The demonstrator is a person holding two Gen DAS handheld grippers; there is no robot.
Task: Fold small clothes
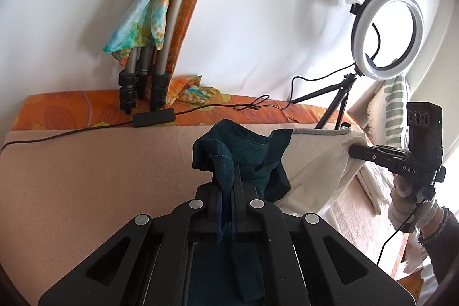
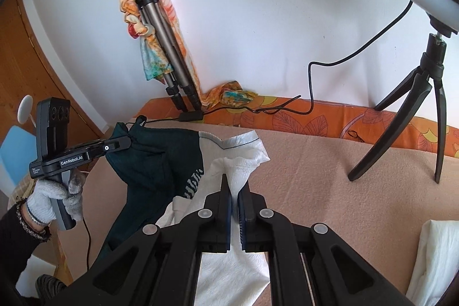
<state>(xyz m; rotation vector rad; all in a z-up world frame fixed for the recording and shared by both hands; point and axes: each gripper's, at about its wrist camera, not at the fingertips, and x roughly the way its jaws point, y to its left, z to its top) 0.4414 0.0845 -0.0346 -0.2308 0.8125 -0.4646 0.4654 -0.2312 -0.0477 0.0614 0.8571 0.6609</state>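
A small garment, dark teal on one half (image 1: 243,154) and white on the other (image 1: 318,159), hangs stretched between my two grippers above a beige blanket (image 1: 94,171). My left gripper (image 1: 228,177) is shut on the teal end; in the right wrist view it (image 2: 126,141) pinches the teal corner (image 2: 155,159). My right gripper (image 2: 233,188) is shut on the white end (image 2: 238,159); in the left wrist view it (image 1: 354,151) grips the white edge at the right.
A folded tripod with a colourful scarf (image 1: 149,19) leans on the white wall. A ring light on a small tripod (image 1: 387,30) stands at the right, its cable (image 1: 86,129) running across an orange patterned cover (image 2: 315,119). White cloth (image 2: 433,257) lies at the right.
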